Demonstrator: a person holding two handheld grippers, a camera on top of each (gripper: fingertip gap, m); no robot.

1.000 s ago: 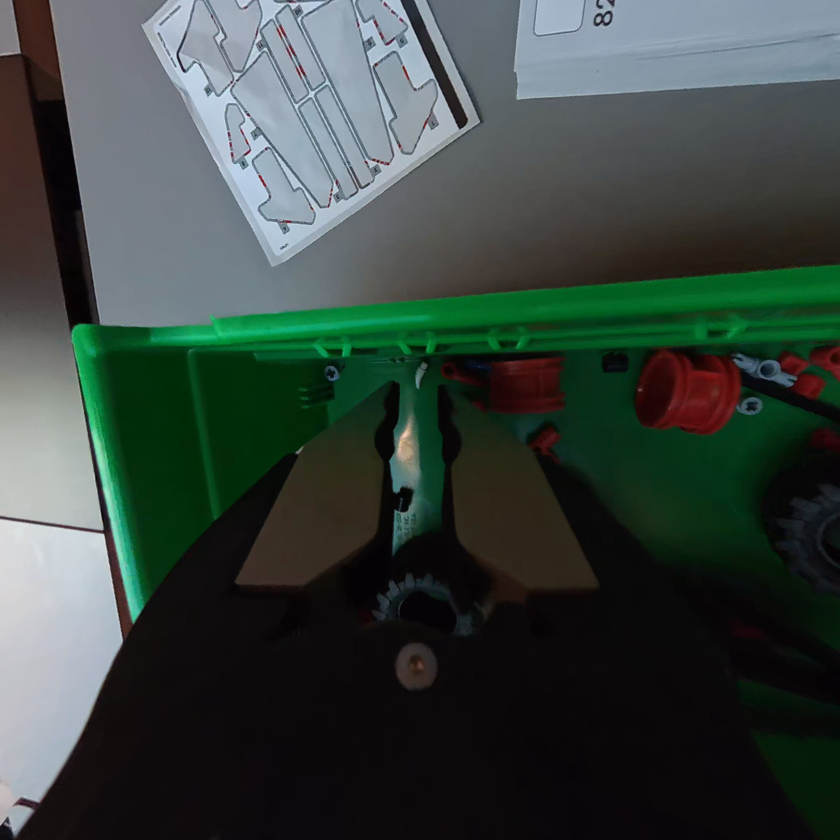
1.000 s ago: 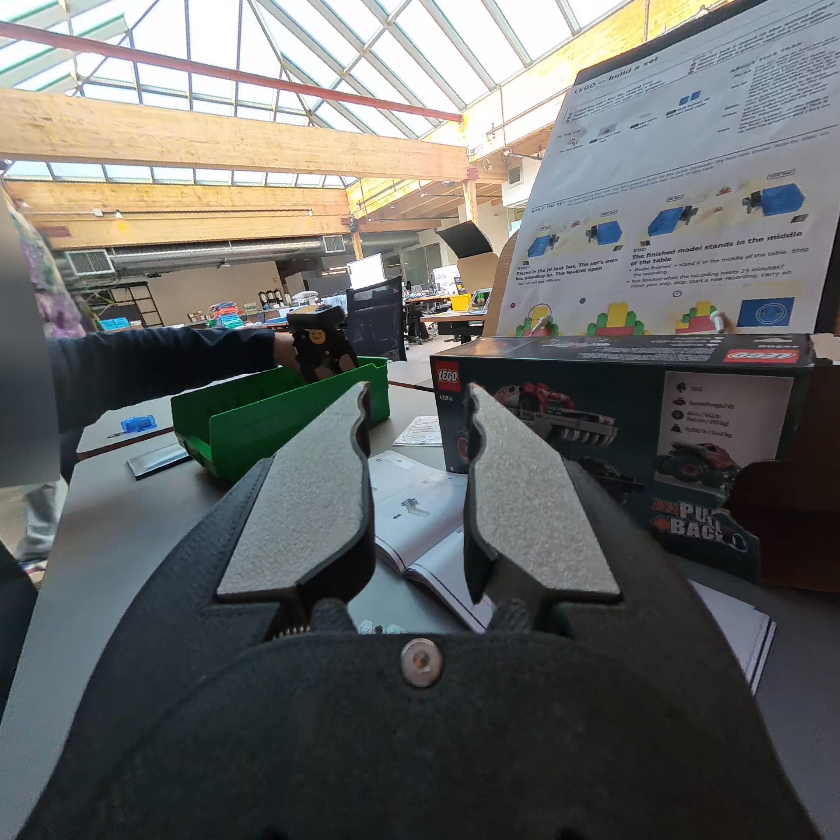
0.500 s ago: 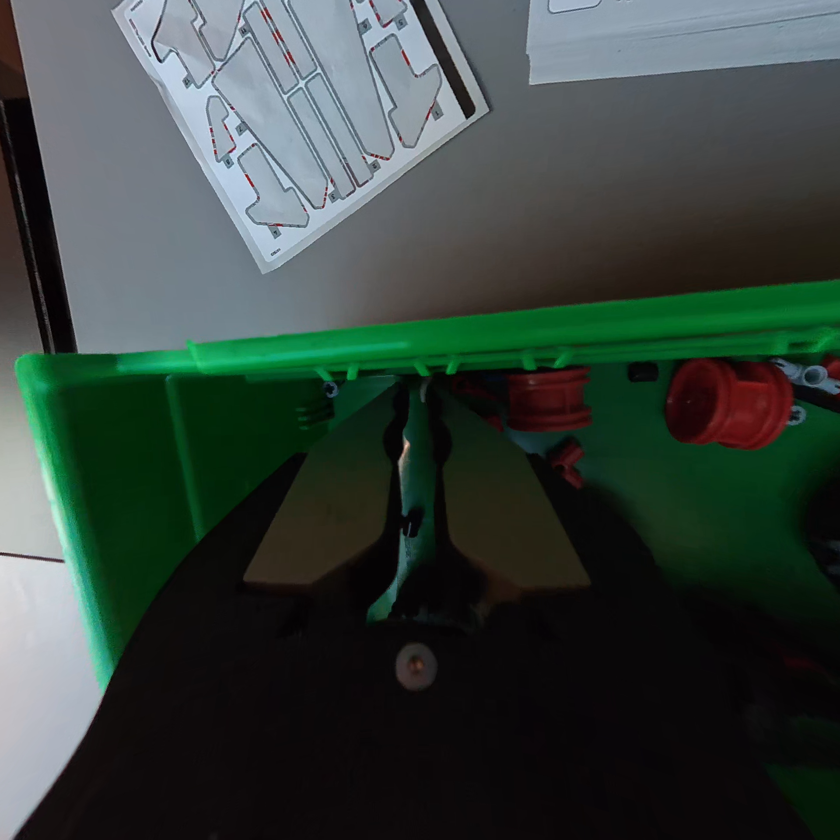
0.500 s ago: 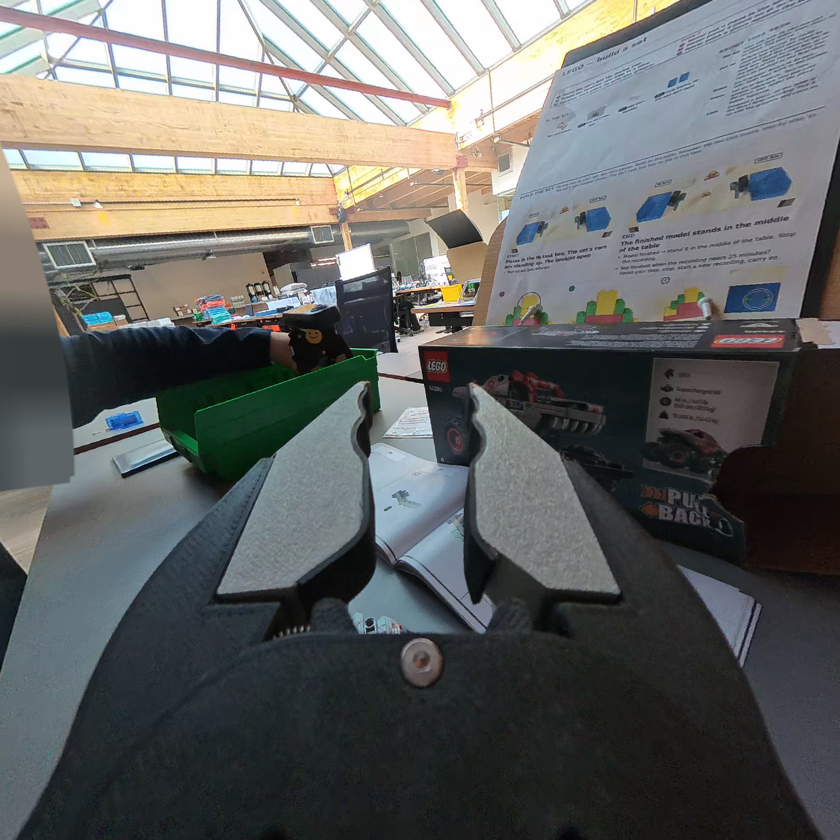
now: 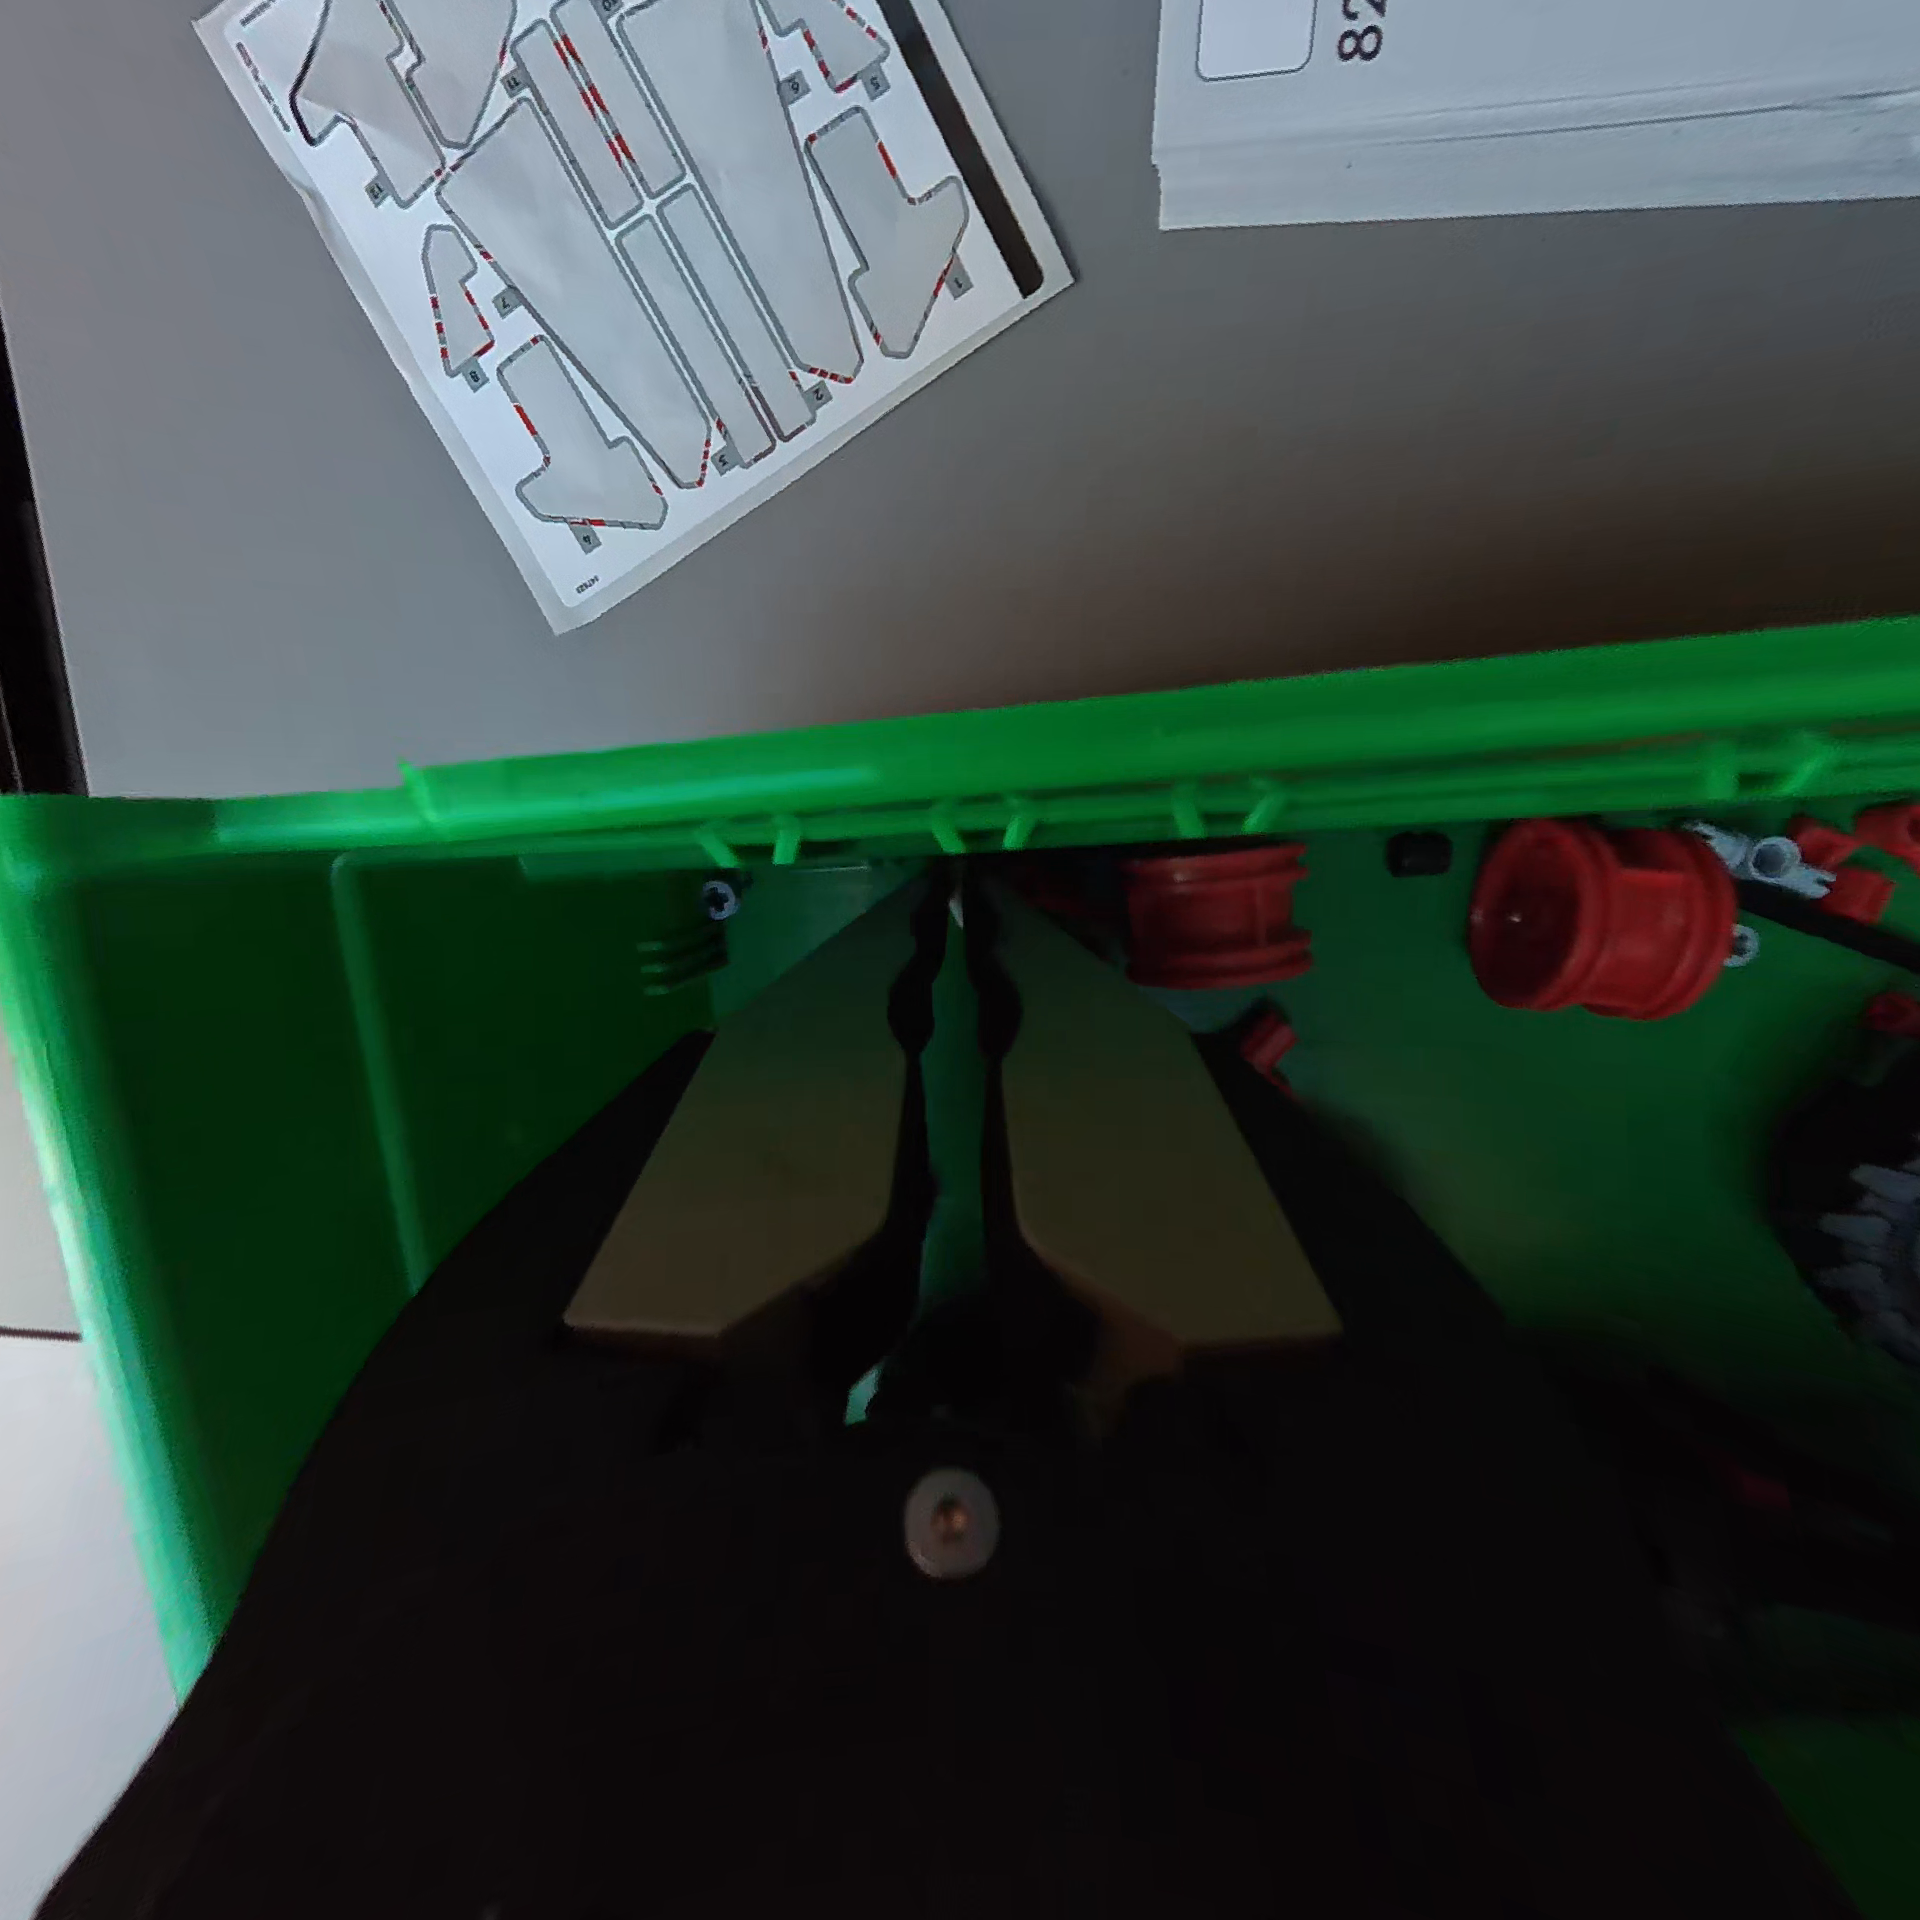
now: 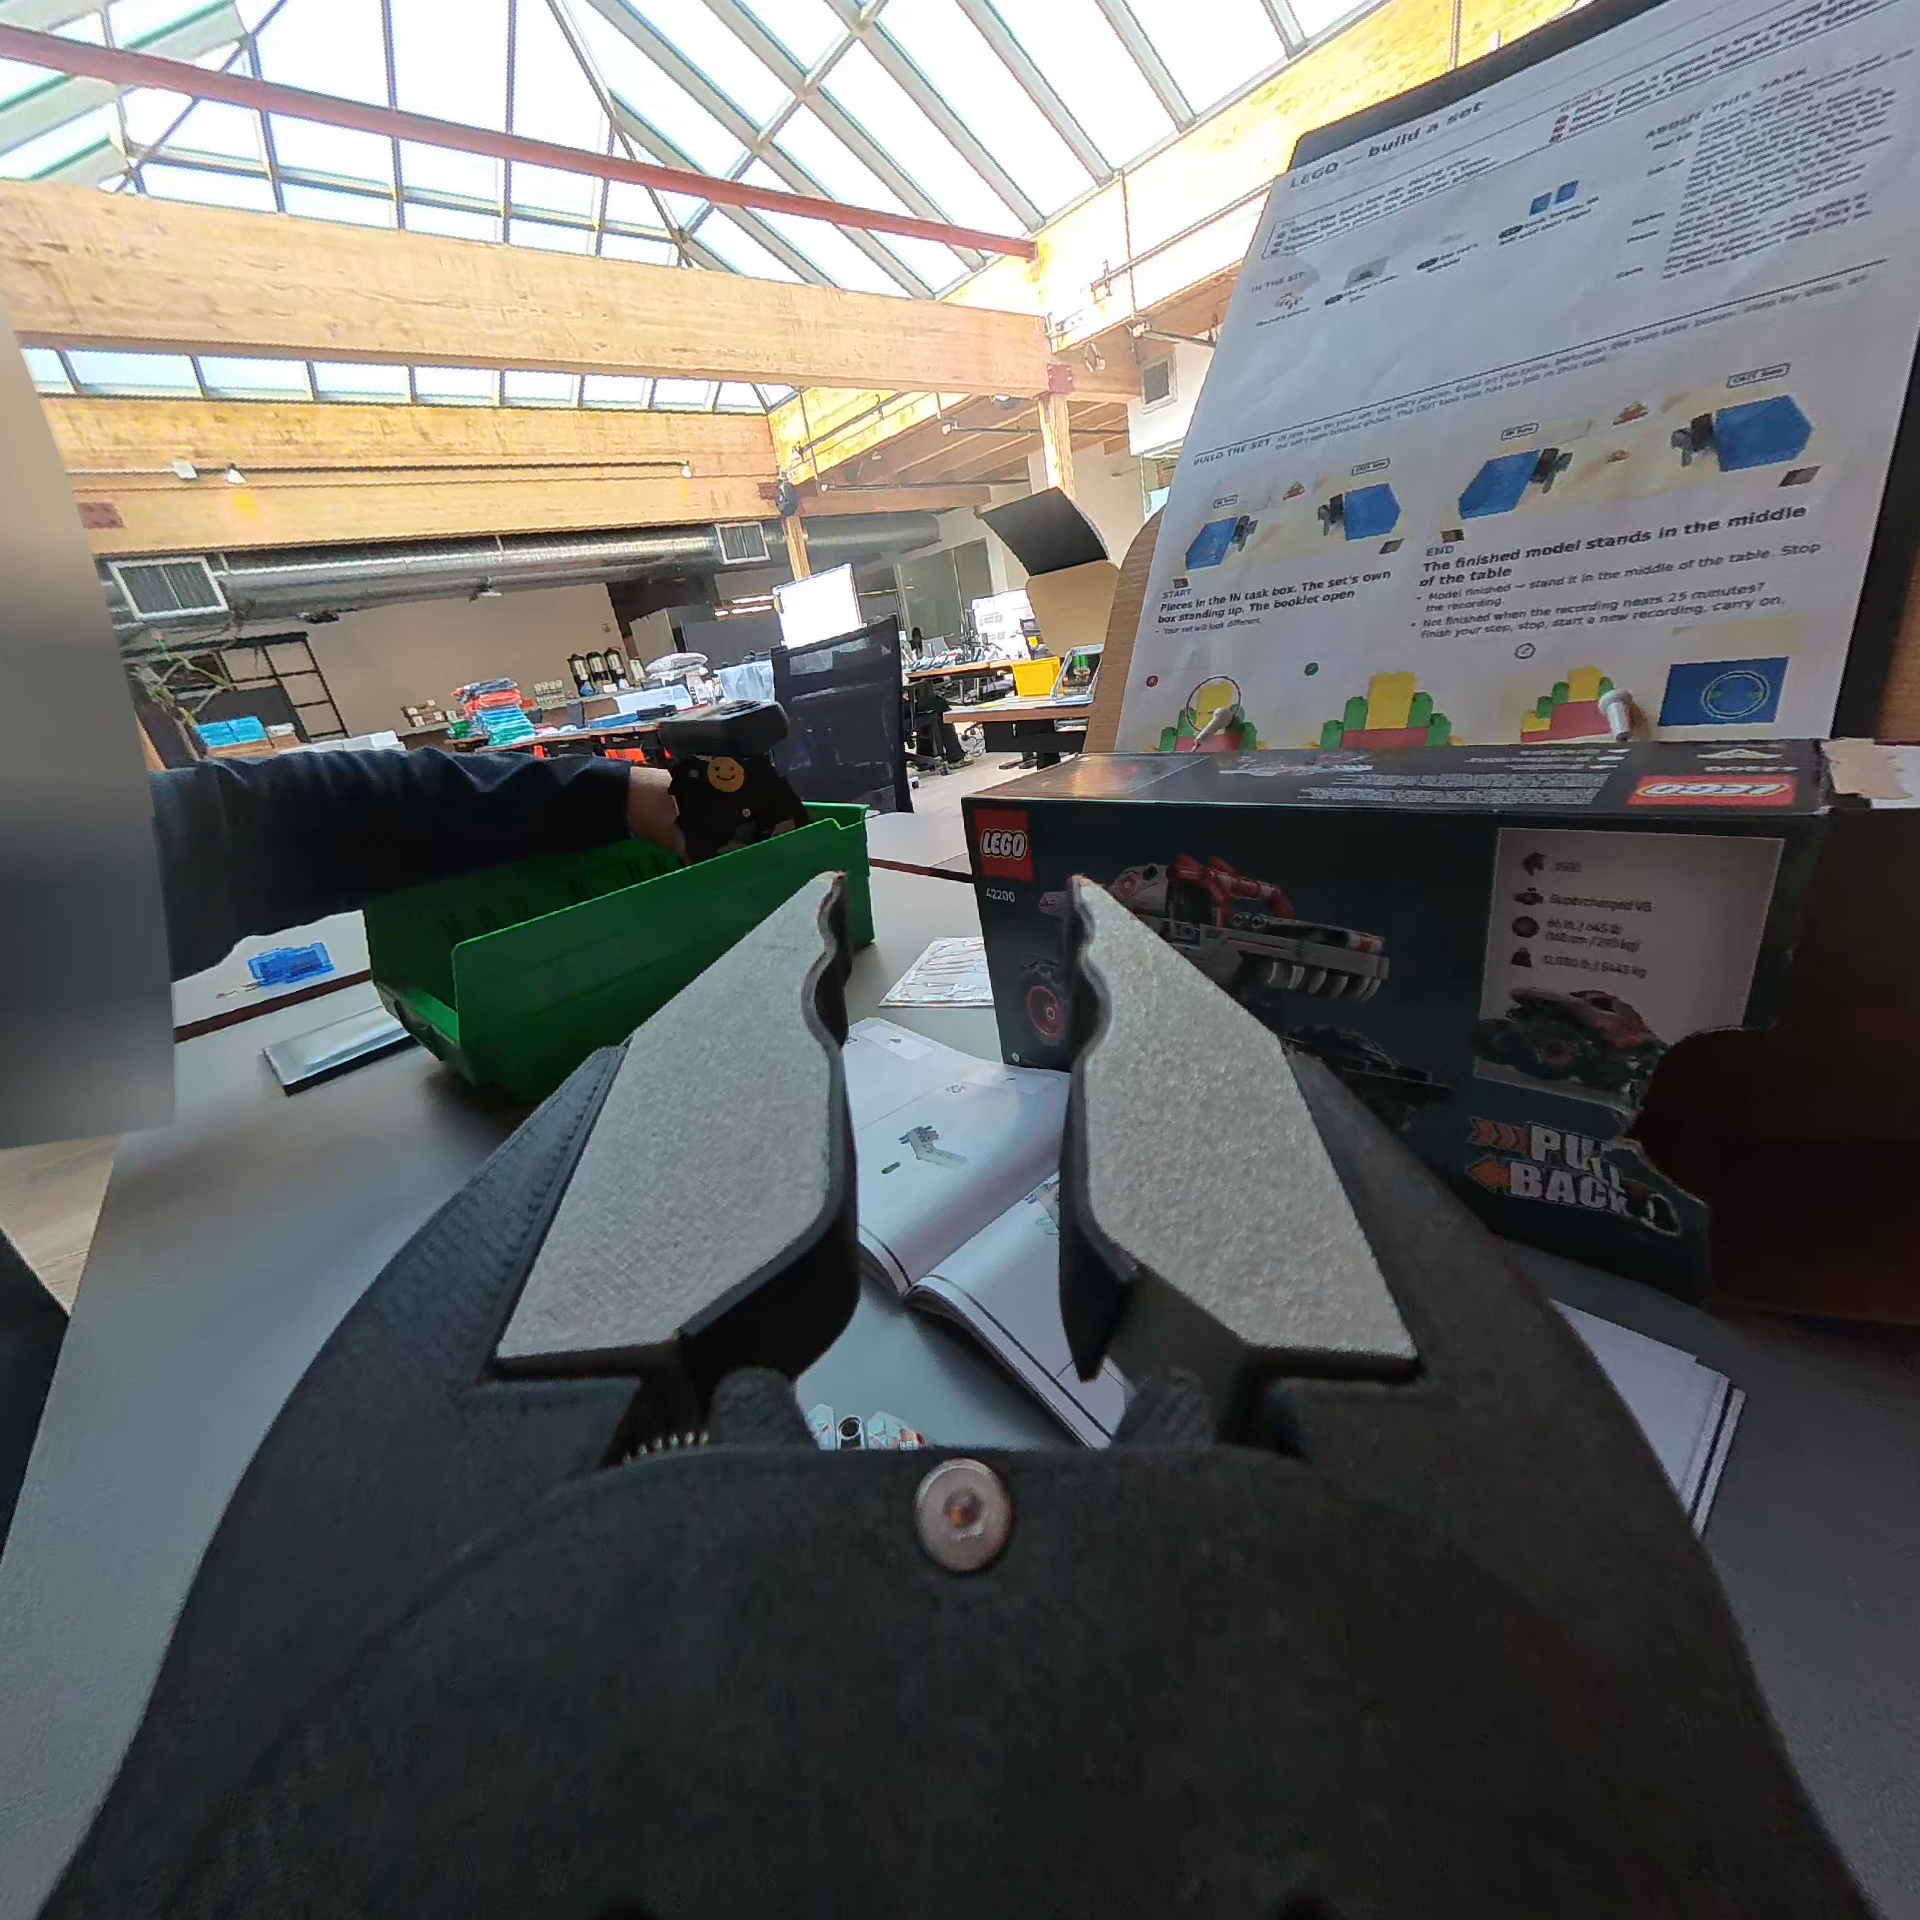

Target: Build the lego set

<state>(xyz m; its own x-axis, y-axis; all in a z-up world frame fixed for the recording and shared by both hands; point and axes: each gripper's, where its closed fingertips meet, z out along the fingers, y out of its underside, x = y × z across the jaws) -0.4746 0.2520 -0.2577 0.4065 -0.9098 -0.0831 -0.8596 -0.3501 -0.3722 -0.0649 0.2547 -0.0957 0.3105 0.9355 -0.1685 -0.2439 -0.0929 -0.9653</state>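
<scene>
My left gripper (image 5: 954,909) is low inside the green bin (image 5: 1039,758), right against its far wall. Its fingers are almost together, and a small white piece (image 5: 954,914) shows pinched between the tips. Red wheel hubs (image 5: 1216,925) (image 5: 1600,925) and small red and grey parts lie in the bin to the right. My right gripper (image 6: 956,894) is open and empty, held above the open instruction booklet (image 6: 956,1174). The right wrist view also shows the bin (image 6: 623,956) at left, with the left gripper (image 6: 727,790) and a person's sleeve reaching into it.
A sticker sheet (image 5: 644,270) and a paper stack (image 5: 1558,104) lie on the grey table beyond the bin. The set's dark box (image 6: 1351,987) stands to the right with a white poster (image 6: 1538,416) behind it. Small loose parts (image 6: 862,1434) lie under my right gripper. My right fingertips sit around 45 cm from my left ones.
My left gripper has narrowed from a clear gap to nearly shut around the white piece at the bin wall. My right gripper stays open and has shifted only slightly.
</scene>
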